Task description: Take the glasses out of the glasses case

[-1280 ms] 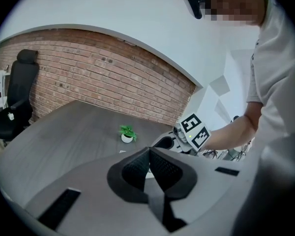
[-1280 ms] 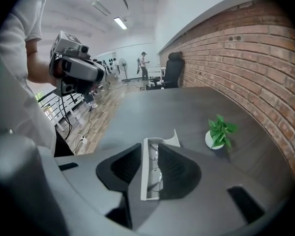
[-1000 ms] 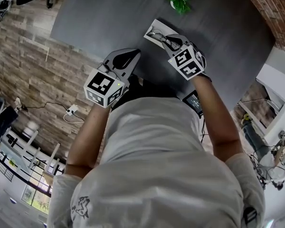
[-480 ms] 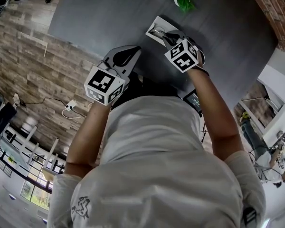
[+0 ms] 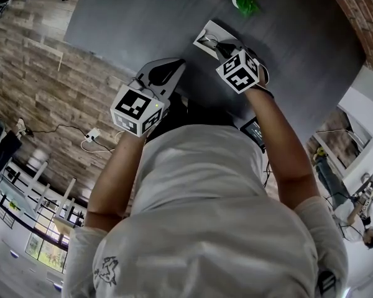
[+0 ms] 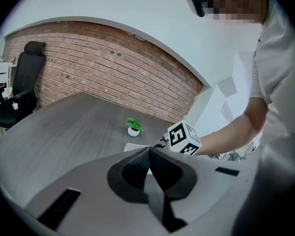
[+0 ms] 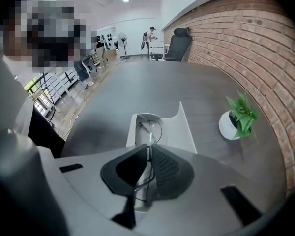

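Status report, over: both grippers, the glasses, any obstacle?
Left gripper shut, empty. Right gripper jaws just closing onto glasses, lying in open case. Plant apart, nothing blocks.

Left gripper (image 6: pixel 149 150), jaws together

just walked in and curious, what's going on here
A person works at a grey table with a gripper in each hand. The right gripper reaches down into the open white case, and its jaws have just been closing on the glasses, whose thin frame sits between them. The glasses are not yet lifted out of the case. The left gripper hangs shut and empty, off to the side of the case.
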{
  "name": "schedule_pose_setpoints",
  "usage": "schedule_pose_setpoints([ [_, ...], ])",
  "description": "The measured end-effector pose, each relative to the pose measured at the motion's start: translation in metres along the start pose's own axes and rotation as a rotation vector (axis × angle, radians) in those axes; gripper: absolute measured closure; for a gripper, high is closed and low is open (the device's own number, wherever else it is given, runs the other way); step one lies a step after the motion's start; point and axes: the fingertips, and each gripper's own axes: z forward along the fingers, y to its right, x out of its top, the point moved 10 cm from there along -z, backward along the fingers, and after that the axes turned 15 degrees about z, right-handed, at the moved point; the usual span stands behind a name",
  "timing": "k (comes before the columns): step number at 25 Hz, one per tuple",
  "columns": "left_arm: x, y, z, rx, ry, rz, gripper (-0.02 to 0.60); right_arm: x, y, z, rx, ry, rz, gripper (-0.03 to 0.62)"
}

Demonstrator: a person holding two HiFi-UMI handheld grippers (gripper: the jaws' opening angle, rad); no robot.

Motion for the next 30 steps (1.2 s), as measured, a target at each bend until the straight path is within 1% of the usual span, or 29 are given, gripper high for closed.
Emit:
schedule_pose_setpoints([
  [9,0.002,0.003,-0.008,0.014,0.007,0.010,0.571,0.002,0.001,-0.006,-0.022,0.018,-0.014,0.577],
  [13,0.006,0.007,-0.016,0.022,0.022,0.017,0.571,0.001,0.002,-0.017,-0.048,0.038,-0.020,0.579],
  [18,0.011,0.013,-0.027,0.026,0.040,0.045,0.571,0.006,-0.001,-0.033,-0.088,0.075,-0.048,0.579],
  [23,0.016,0.023,-0.044,0.021,0.063,0.077,0.571,0.013,-0.013,-0.056,-0.112,0.126,-0.041,0.579],
  [30,0.023,0.029,-0.074,0.035,0.110,0.115,0.571,0.020,-0.037,-0.087,-0.137,0.192,-0.025,0.579],
])
